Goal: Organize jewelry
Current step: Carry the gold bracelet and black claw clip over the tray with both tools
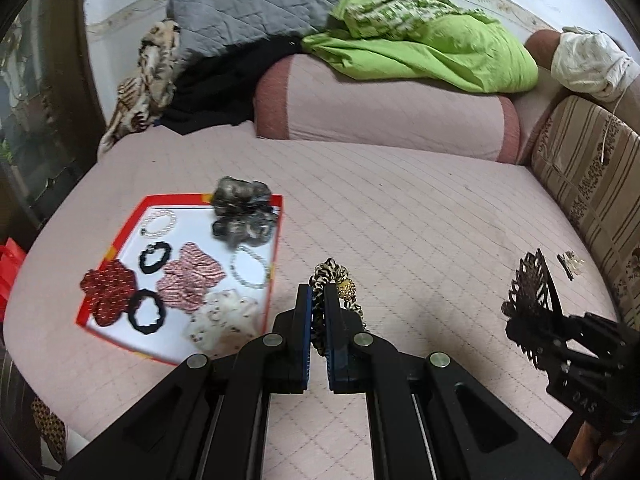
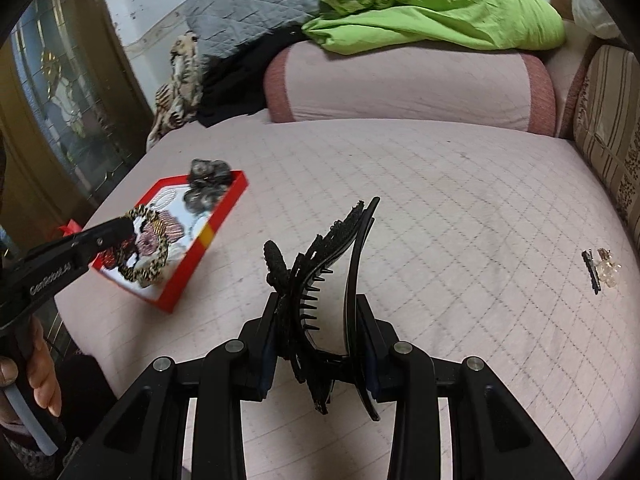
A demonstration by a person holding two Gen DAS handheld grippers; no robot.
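Note:
My left gripper (image 1: 318,294) is shut on a leopard-print scrunchie (image 1: 336,286) with a gold bead, held above the pink bed just right of the red-rimmed tray (image 1: 276,240). It also shows in the right wrist view (image 2: 148,246), held over the tray (image 2: 192,268). My right gripper (image 2: 316,312) is shut on a large black hair claw clip (image 2: 328,276); the clip also shows in the left wrist view (image 1: 528,296). The tray holds several scrunchies, two pearl bracelets (image 1: 248,266) and black hair ties (image 1: 154,256).
A small hair pin with a clear ornament (image 2: 600,270) lies on the bed at the right. A pink bolster (image 1: 384,108), green and grey bedding (image 1: 420,36) and a striped cushion (image 1: 588,168) line the far and right sides.

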